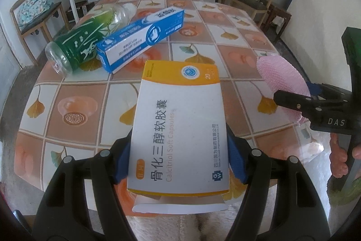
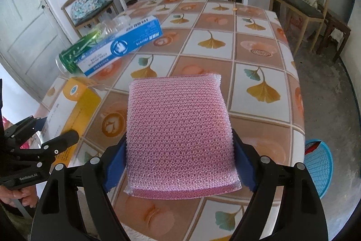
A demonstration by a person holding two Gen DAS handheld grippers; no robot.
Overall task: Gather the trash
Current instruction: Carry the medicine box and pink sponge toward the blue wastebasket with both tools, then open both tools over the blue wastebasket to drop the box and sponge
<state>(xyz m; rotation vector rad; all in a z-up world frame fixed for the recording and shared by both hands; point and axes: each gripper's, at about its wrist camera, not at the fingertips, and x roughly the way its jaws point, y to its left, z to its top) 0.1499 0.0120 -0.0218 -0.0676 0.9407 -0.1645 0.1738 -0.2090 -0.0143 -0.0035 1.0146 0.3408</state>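
1. Left hand-held gripper (image 1: 178,164): its blue pads press on the two long sides of a white-and-yellow medicine box (image 1: 180,128), which it holds above the tabletop (image 1: 74,105). The box's long axis runs forward along the fingers, away from the camera; its near end flap hangs open.
2. Right hand-held gripper (image 2: 180,164): clamped on a pink mesh scouring sponge (image 2: 180,134), gripped at its left and right edges and carried flat above the tabletop, clear of the cloth.
3. Remaining items: a blue-and-white carton (image 1: 140,37) lies on its side at the far left of the tabletop, with its long axis running from near-left to far-right. It leans against a clear bottle with a green label (image 1: 79,44), also lying down. Both lie ahead and to the left of the left hand-held gripper, the nearer of the two.
4. Destination, as judged: a blue mesh basket (image 2: 318,171) stands on the floor past the tabletop's right edge, down and to the right of the right hand-held gripper, which is much closer to it.
5. Room for moving: the middle and right of the tabletop are bare. The two tools hang near each other, so the left load must pass by the right one to reach the basket.
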